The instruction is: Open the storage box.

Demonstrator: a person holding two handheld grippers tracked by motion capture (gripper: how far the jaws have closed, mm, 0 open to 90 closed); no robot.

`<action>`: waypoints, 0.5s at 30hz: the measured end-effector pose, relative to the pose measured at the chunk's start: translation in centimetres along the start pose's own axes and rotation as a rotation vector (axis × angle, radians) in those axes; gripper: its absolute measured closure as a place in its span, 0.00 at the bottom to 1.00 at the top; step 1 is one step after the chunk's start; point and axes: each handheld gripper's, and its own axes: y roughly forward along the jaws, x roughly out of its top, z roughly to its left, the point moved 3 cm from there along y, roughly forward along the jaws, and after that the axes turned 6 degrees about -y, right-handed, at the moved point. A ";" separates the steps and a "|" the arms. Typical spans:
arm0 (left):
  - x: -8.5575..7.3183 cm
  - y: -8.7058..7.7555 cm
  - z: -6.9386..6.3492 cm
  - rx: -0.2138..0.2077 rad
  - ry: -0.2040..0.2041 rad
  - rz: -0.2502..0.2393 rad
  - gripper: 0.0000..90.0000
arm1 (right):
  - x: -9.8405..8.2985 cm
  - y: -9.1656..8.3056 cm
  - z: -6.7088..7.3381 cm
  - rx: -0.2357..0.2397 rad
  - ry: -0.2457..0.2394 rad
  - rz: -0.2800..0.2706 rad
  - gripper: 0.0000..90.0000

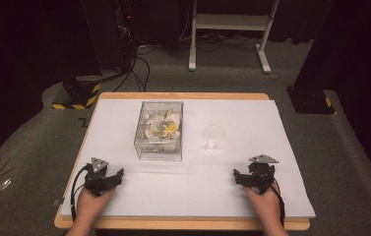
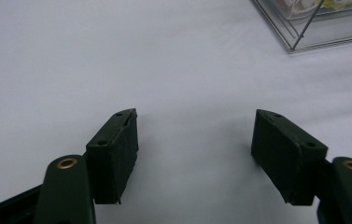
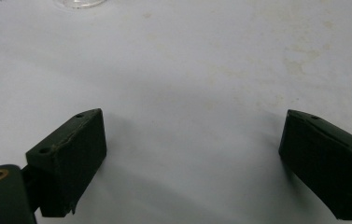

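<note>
A clear box (image 1: 159, 130) stands on the white sheet (image 1: 242, 187) that covers the desk, left of the middle and nearer the far edge. It is filled with pale, crumpled pieces (image 1: 153, 125) and one yellow piece (image 1: 169, 129); what they are is too small to make out, and no writing can be read on them. In the left gripper view a corner of the box (image 2: 313, 28) is cut off at the upper right of the picture. Just to the right of the box, apart from it, stands a small clear cup (image 1: 212, 138), hard to see against the sheet; the right gripper view catches a sliver of its base (image 3: 78, 3) at the top edge.

The left gripper (image 1: 105, 178) rests near the desk's near left corner, held in a hand (image 1: 88, 204); its jaws stand apart with bare sheet between them, grasping nothing. The right gripper (image 1: 252, 178) sits near the near right corner in the other hand (image 1: 266, 201), its jaws likewise released and wide over the sheet, which shows faint yellowish stains (image 3: 295, 60) there. Both grippers lie well apart from the box and the cup.
</note>
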 end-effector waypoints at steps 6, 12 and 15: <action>0.0 0.0 0.0 -0.002 0.000 0.000 0.35 | 0.0 0.0 0.0 -0.006 -0.007 -0.002 0.08; 0.0 0.0 0.0 0.001 -0.002 -0.004 0.35 | 0.0 0.0 0.0 -0.002 -0.002 0.001 0.08; -0.1 0.0 0.0 0.003 -0.002 -0.007 0.35 | 0.0 0.0 0.0 -0.001 -0.001 0.001 0.08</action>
